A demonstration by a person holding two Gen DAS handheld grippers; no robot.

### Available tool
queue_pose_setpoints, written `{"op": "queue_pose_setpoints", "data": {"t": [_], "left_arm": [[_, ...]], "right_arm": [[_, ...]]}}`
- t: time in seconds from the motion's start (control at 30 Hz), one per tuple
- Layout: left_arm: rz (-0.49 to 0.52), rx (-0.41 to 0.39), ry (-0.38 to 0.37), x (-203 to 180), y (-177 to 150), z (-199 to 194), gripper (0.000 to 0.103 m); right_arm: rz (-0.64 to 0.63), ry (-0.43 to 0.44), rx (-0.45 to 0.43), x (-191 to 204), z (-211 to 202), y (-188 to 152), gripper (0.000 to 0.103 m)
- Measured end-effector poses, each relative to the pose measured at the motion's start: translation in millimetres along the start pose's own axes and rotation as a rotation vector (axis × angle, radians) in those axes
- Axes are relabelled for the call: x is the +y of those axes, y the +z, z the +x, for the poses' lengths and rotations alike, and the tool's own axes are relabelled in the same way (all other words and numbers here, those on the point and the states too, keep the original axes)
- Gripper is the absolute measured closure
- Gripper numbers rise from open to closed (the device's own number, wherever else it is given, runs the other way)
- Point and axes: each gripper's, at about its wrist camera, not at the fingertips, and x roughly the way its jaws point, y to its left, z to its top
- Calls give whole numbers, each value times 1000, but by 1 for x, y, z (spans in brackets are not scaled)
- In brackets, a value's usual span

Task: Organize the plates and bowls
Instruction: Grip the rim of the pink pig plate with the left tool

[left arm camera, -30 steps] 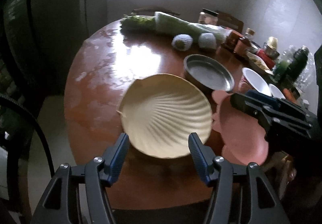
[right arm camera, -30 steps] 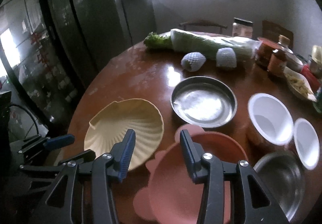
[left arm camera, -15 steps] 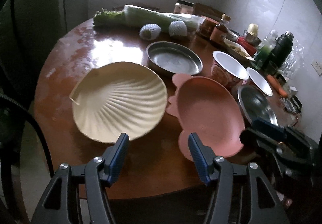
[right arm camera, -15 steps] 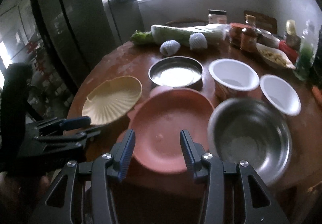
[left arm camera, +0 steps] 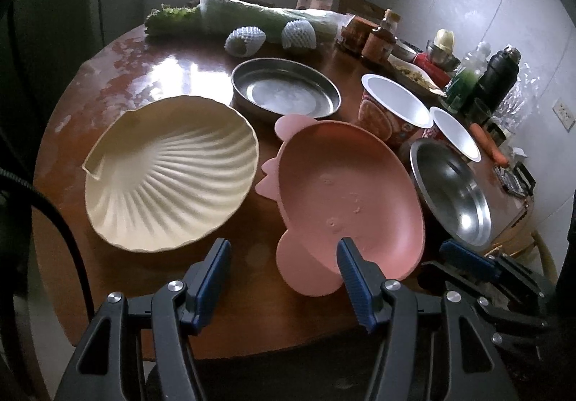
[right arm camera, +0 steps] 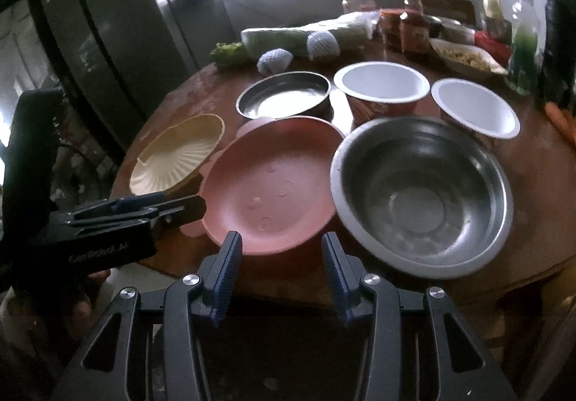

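A cream shell-shaped plate point(left arm camera: 169, 170) lies at the table's near left; it also shows in the right wrist view point(right arm camera: 176, 156). A pink plate with ears point(left arm camera: 345, 199) point(right arm camera: 273, 181) lies beside it. A steel bowl point(left arm camera: 453, 196) point(right arm camera: 421, 196) sits to the right, a shallow steel dish point(left arm camera: 284, 89) point(right arm camera: 284, 98) behind. Two white-lined paper bowls point(left arm camera: 396, 106) point(right arm camera: 381, 82) stand farther right. My left gripper point(left arm camera: 282, 275) is open, held just short of the table's front edge, between the cream and pink plates. My right gripper point(right arm camera: 280, 264) is open, in front of the pink plate.
The round brown table point(left arm camera: 144, 59) holds a long cabbage point(left arm camera: 252, 14), two foam-netted fruits point(left arm camera: 244, 41), sauce jars point(left arm camera: 381, 37), a dark flask point(left arm camera: 496, 77) and a carrot point(left arm camera: 489, 143) along its far side. A dark fridge point(right arm camera: 108, 23) stands to the left.
Both grippers have drawn back from over the plates toward the table's front edge and swung right. More of the table shows. Both stay open and empty.
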Motion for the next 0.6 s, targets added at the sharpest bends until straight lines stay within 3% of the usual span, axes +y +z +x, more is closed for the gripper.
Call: {"op": "queue_pose_setpoints", "data": {"t": [0.23, 0.6], "left_arm": [[8, 17, -10, -6, 5, 12, 42], [19, 39, -43, -12, 11, 31, 43]], "right_arm": [[81, 8, 2, -15, 9, 3, 56], [103, -28, -31, -24, 24, 11, 58]]}}
